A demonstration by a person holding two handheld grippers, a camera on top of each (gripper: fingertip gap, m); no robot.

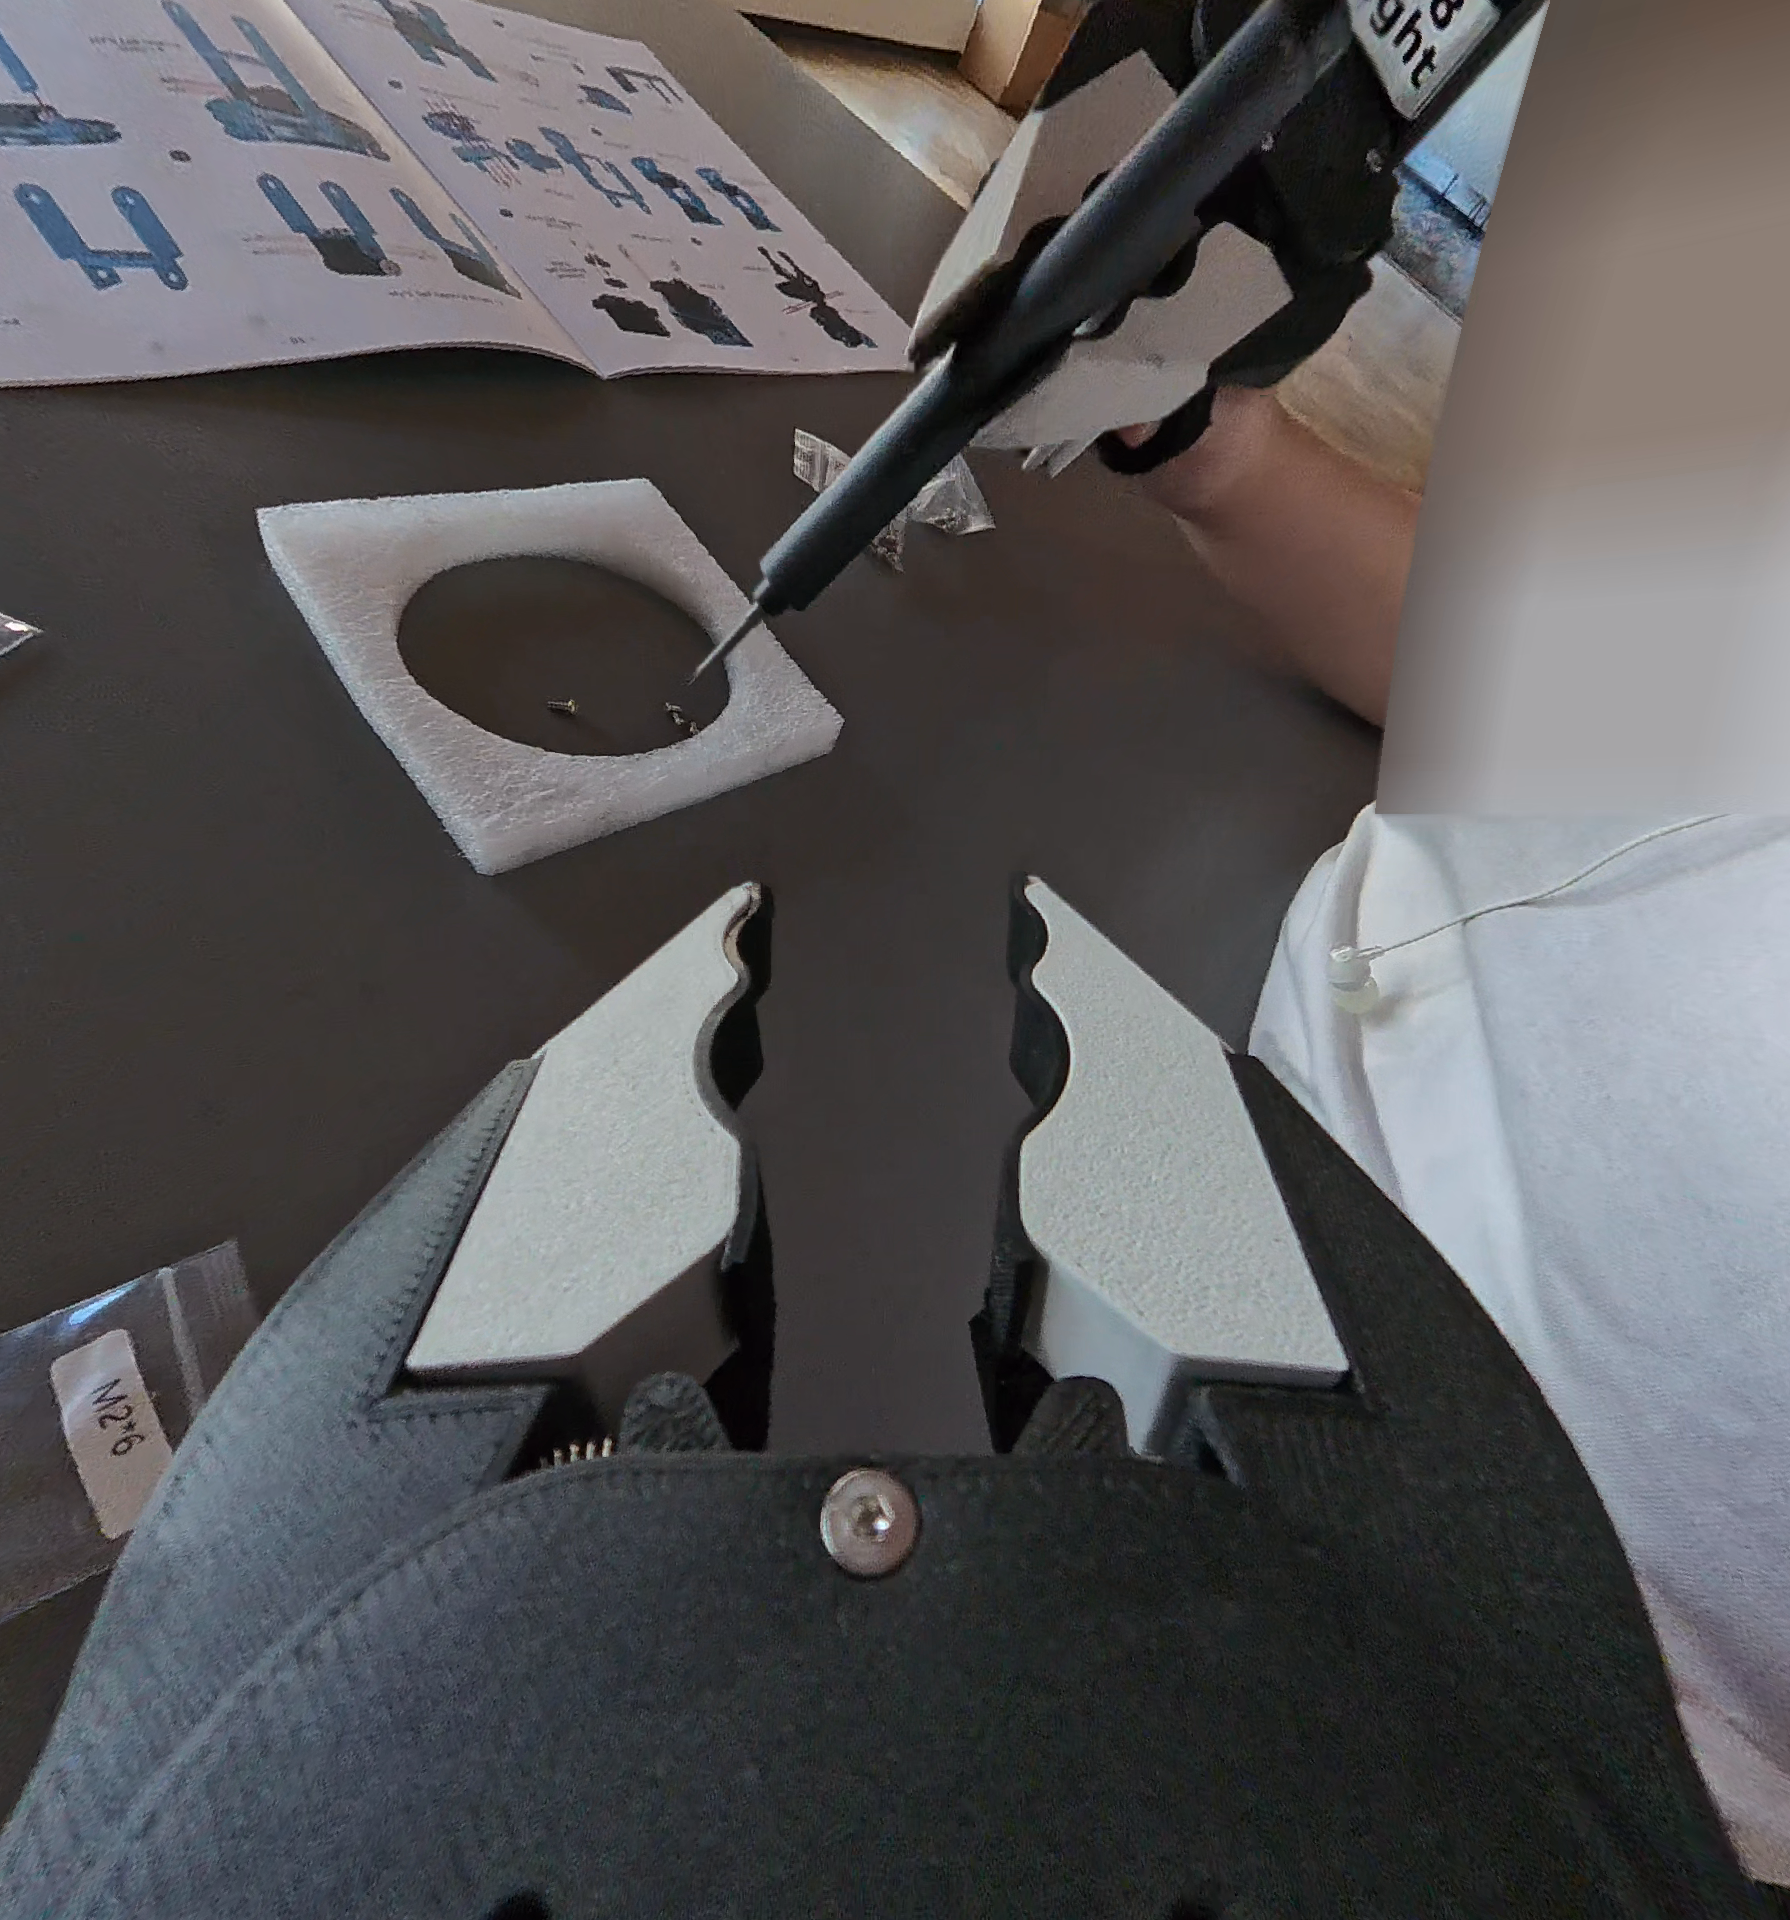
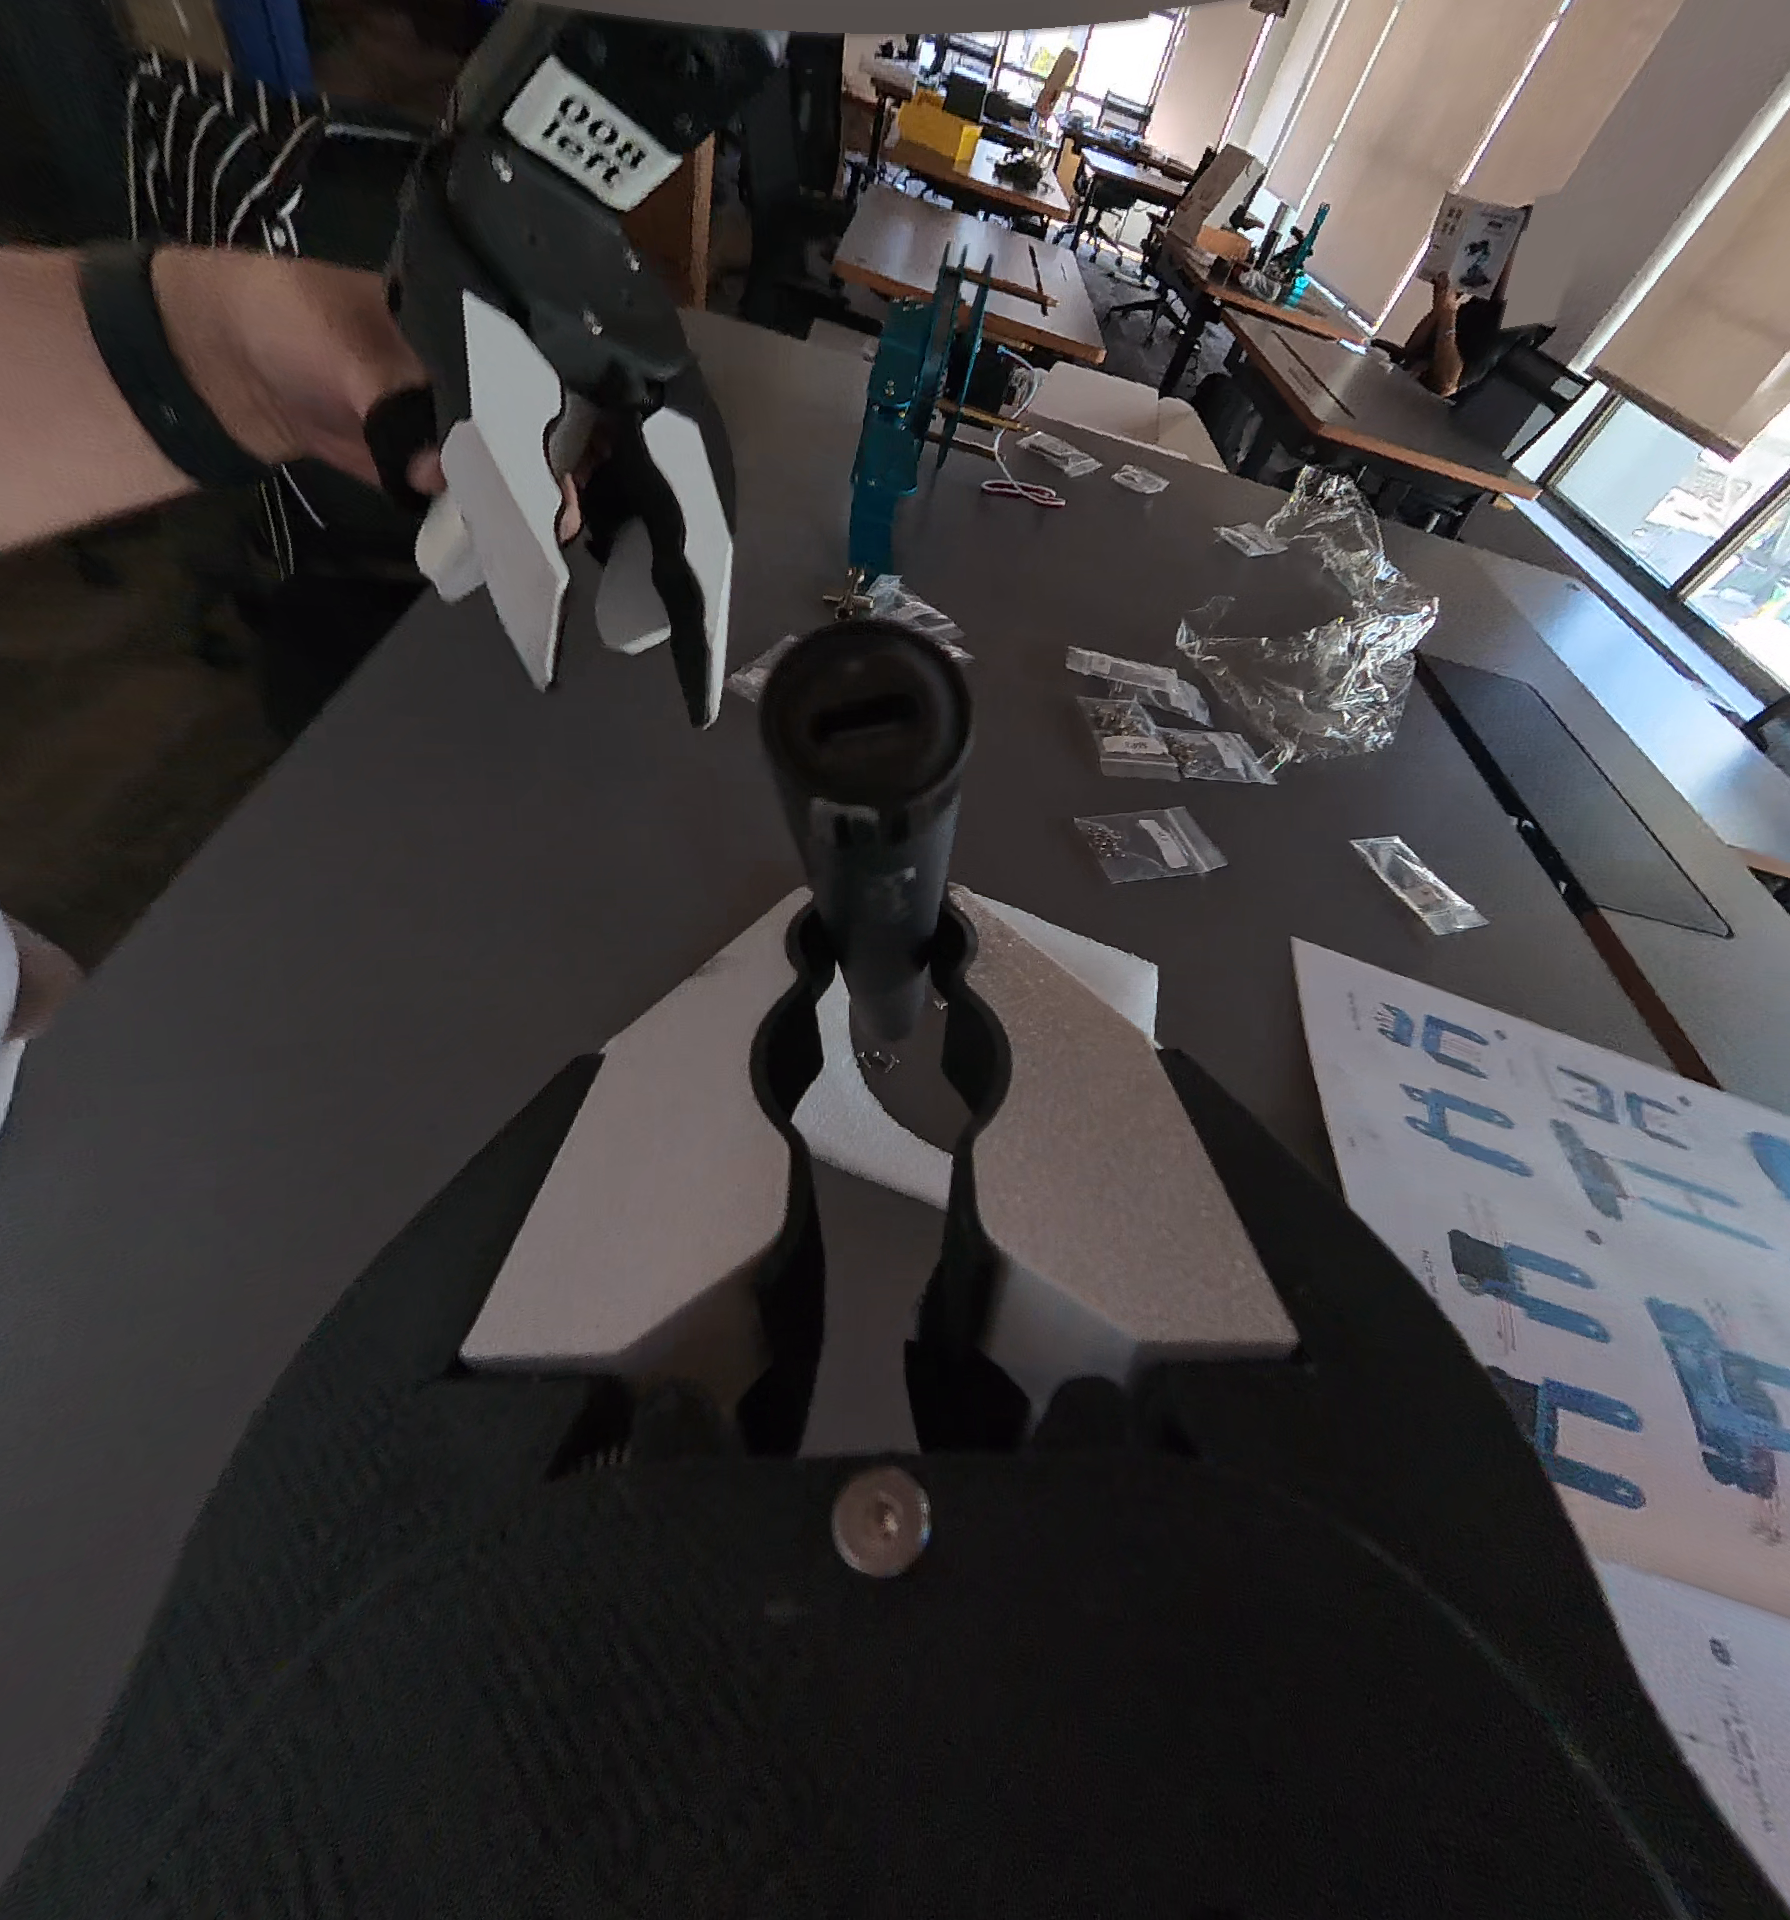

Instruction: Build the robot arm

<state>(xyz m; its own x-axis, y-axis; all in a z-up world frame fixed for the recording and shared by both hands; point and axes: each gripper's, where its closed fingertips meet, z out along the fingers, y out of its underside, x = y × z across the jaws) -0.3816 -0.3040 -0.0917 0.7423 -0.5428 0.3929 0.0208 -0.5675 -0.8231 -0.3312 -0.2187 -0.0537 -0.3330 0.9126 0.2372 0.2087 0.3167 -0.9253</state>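
My right gripper (image 2: 880,935) is shut on a black screwdriver (image 2: 870,790) and holds it tip down. In the left wrist view the screwdriver (image 1: 974,343) slants down over a white foam square (image 1: 548,675) with a round hole. Its thin tip hangs just above small screws (image 1: 564,707) lying in the hole. My left gripper (image 1: 891,904) is open and empty, held above the dark table (image 1: 195,987) just short of the foam. It also shows in the right wrist view (image 2: 626,665), up at the left.
An open instruction booklet (image 1: 351,187) lies beyond the foam. Small plastic bags of parts (image 2: 1151,842) and crumpled clear wrap (image 2: 1306,634) lie on the table. A blue metal assembly (image 2: 901,416) stands at the far side. A labelled bag (image 1: 91,1423) lies near my left gripper. Some 11 cm of space lies between my two pairs of fingers.
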